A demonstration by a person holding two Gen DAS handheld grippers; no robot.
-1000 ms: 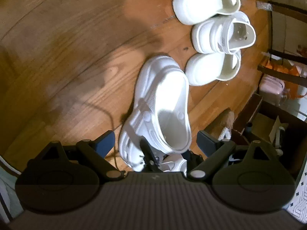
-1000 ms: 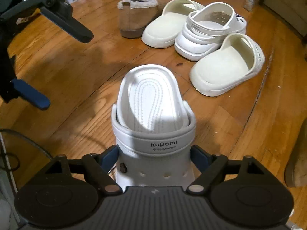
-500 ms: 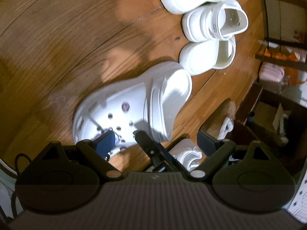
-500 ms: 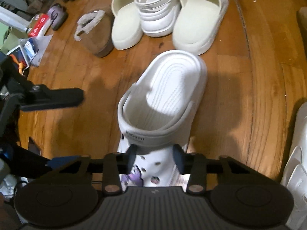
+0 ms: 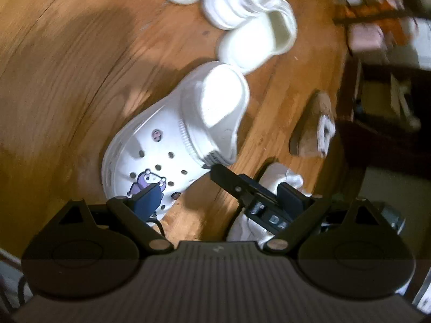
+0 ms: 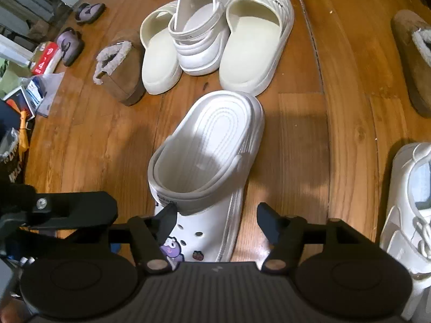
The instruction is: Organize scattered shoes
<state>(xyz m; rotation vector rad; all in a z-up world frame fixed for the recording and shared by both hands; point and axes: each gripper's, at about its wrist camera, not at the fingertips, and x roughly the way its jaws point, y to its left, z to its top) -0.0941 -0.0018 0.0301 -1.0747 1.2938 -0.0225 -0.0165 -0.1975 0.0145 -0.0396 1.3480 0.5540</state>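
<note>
A white clog with purple charms [image 6: 215,161] stands upright on the wood floor, heel away from me; it also shows in the left wrist view [image 5: 177,140]. My right gripper [image 6: 216,219] is open around its toe end, one finger on each side, not pinching. My left gripper [image 5: 218,195] is open and empty above the floor beside the clog's toe. Beyond the clog a matching white clog [image 6: 200,32] lies on two cream slides [image 6: 256,43] next to a brown fur-lined slipper [image 6: 121,67].
A second brown slipper [image 6: 412,62] lies at the right, and a white sneaker [image 6: 409,215] lies near right. Two purple slippers [image 6: 70,43] and boxes and papers [image 6: 40,80] lie at the far left. Dark furniture [image 5: 377,107] stands at the floor's edge.
The right gripper turned the clog round, set it upright on the floor and opened its fingers. The left gripper shifted and its view blurred.
</note>
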